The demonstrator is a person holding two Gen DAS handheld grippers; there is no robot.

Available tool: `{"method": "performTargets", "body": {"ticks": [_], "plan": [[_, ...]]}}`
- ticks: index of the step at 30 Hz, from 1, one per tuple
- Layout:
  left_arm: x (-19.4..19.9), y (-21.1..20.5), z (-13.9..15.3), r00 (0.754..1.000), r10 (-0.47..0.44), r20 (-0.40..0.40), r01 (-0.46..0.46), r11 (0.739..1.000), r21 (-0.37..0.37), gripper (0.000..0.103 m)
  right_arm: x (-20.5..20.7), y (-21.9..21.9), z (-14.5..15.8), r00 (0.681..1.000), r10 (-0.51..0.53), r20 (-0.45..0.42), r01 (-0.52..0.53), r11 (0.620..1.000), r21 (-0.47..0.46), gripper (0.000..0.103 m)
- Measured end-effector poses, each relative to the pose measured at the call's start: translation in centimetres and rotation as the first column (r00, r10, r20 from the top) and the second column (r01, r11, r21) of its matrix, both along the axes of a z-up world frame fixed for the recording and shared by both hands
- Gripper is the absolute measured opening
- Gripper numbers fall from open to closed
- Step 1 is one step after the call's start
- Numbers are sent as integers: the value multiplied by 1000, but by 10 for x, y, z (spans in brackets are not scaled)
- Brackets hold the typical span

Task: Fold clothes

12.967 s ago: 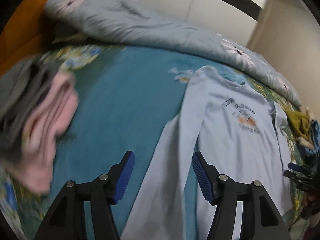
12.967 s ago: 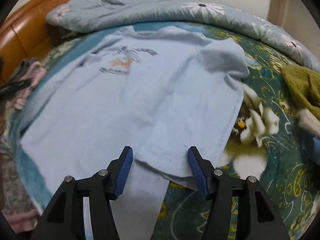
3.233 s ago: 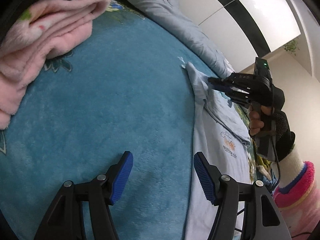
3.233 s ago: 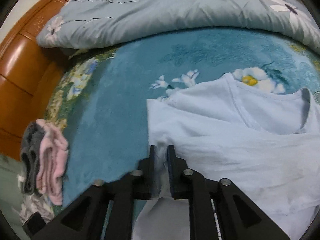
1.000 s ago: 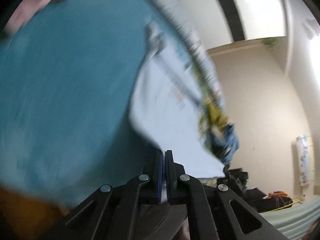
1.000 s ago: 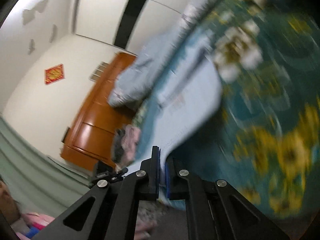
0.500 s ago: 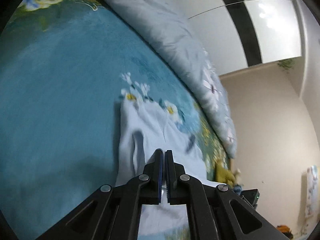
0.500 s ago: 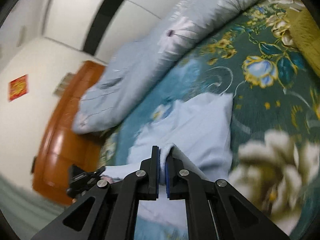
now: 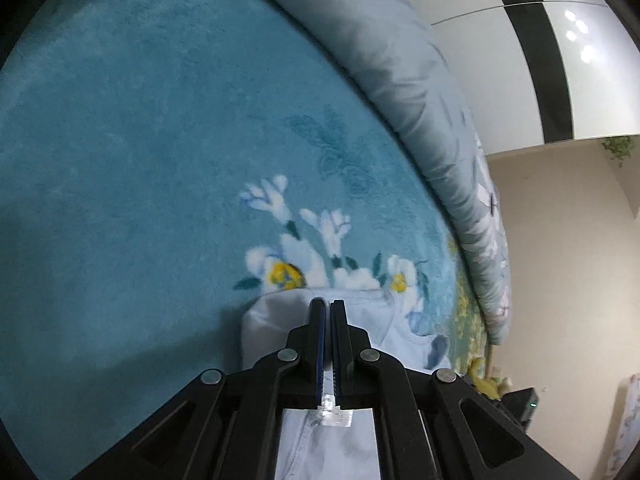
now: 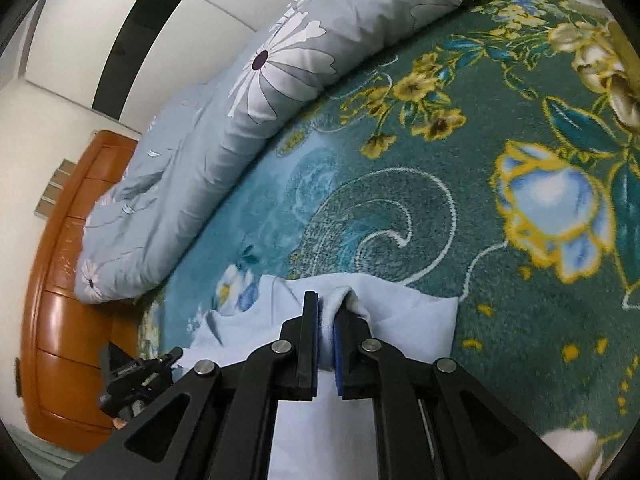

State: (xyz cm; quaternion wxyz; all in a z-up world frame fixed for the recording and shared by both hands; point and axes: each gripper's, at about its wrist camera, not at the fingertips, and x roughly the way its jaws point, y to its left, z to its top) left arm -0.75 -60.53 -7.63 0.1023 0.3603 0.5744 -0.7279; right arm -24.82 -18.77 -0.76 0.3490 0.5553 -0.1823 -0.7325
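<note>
Two tools, one pale blue shirt, on a bed

The left tool (image 9: 327, 312) is pressed together, pinching the pale blue shirt (image 9: 276, 320); the right tool (image 10: 327, 312) pinches a thicker fold of it. The shirt lies near on the teal floral blanket (image 10: 400, 184). One grey daisy-print duvet (image 10: 280, 60) lies bunched along the far side.

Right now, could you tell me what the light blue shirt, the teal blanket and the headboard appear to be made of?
Light blue shirt: soft matte knit, probably cotton jersey; it bunches limply where the right gripper pinches it.
Teal blanket: plush fleece-like pile, with a fuzzy nap and printed flowers.
Headboard: wood or wood veneer, orange-brown, with glossy varnish reflections.
</note>
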Motion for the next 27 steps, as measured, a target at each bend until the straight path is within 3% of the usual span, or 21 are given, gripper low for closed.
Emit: {"method": "performTargets", "body": {"ticks": [1,2,3,4,5,7,10,12,15,17,20,24,25,26,27], "plan": [[0,-2,2,1000,1,-31,-1,1000,21,5,0,2,2,1000,-2,-8,2,1000,-13,8],[2,-3,6,998,6,-63,-4,999,42,7,1,5,5,1000,-6,-16,6,999,-35,16],[5,-4,11,995,4,-103,2,998,60,16,1,9,10,999,-15,-31,13,998,-53,39],[7,-3,16,993,-3,-121,10,998,56,34,3,14,16,998,-30,-54,27,997,-67,50],[11,-1,22,993,-13,-121,17,999,29,41,4,19,21,997,-38,-70,33,996,-82,56],[19,4,35,993,-38,-114,35,999,-28,55,11,30,27,997,-22,-77,15,996,-92,56],[36,20,44,993,-118,20,120,982,-144,56,31,48,24,997,33,-70,-34,999,-17,56],[54,38,41,978,-179,106,197,959,-202,58,53,64,13,995,88,-38,-87,996,30,56],[92,67,21,942,-272,194,307,934,-181,58,86,92,-7,990,138,19,-139,989,56,56],[113,85,7,927,-327,183,351,929,-119,58,106,109,-12,989,147,22,-148,988,40,56],[126,100,8,933,-322,161,345,928,-142,61,118,114,-15,990,131,45,-131,991,0,56],[110,117,3,930,-332,160,349,932,-96,59,125,100,-21,994,73,83,-71,997,-26,56],[108,118,3,939,-307,154,324,942,-94,52,126,99,-23,994,49,99,-45,998,-45,54],[106,118,3,948,-288,138,301,950,-82,42,126,98,-25,992,25,127,-17,998,-66,40],[104,116,1,955,-267,127,275,960,-57,18,125,99,-29,986,1,167,14,996,-90,15]]}}
